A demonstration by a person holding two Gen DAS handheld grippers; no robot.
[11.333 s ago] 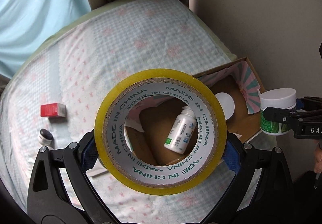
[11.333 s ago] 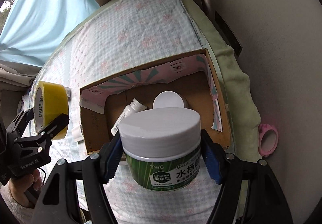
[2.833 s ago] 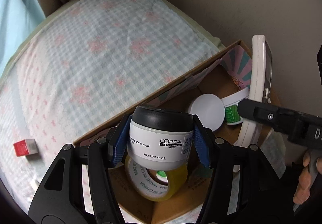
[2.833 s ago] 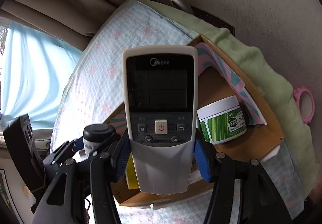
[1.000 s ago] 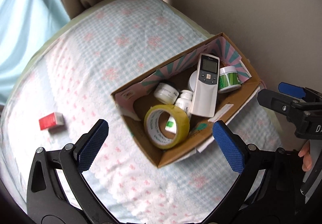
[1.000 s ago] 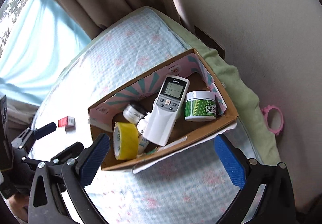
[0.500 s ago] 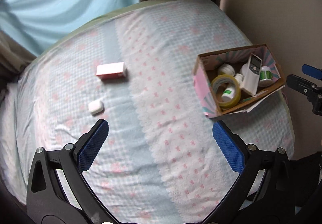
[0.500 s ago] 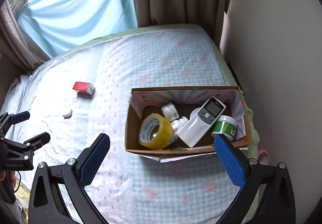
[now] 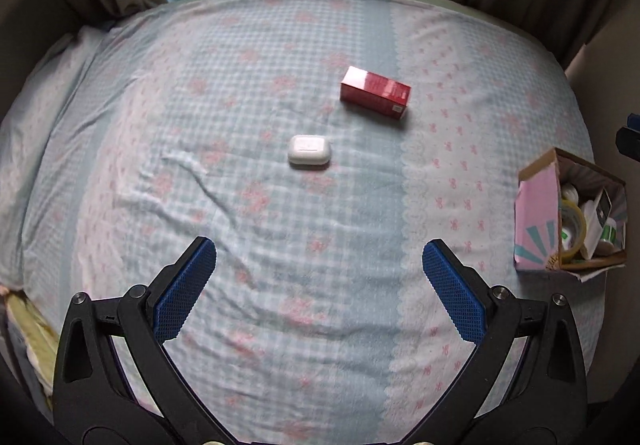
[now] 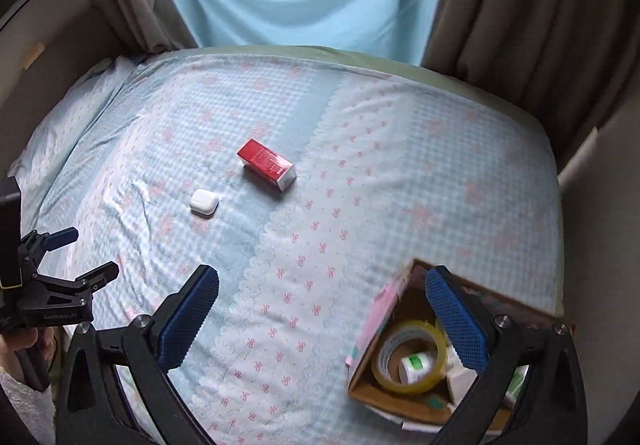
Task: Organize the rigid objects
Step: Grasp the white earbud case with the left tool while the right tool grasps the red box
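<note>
1. Hovering above the bed [image 9: 280,229], the left gripper [image 9: 319,285] has its jaws wide apart and holds nothing.
2. The right gripper [image 10: 322,319] is also wide open and empty, above the right part of the bed [image 10: 400,185], with its right finger over the box [image 10: 378,319].
3. A red carton [image 9: 375,93] lies on its side near the middle of the bed, a little toward the far edge.
4. A white case [image 9: 309,150] lies flat just beside the carton, on the near-left side of it, not touching it.
5. In the right wrist view the carton [image 10: 267,164] and the case [image 10: 204,201] show the same relation, both well apart from the box.
6. The open cardboard box [image 9: 536,221] stands at the right edge of the bed.
7. Inside the box there is a yellow tape roll [image 10: 408,357] standing on its edge, with a small bottle with a green label [image 10: 416,364] seen through its hole.
8. Other white things are in the box too, but they are too blurred to name.
9. The left gripper [image 10: 66,257] is also seen at the left edge of the right wrist view, over the left side of the bed.
10. Curtains [image 10: 520,5] hang behind the far edge of the bed.
</note>
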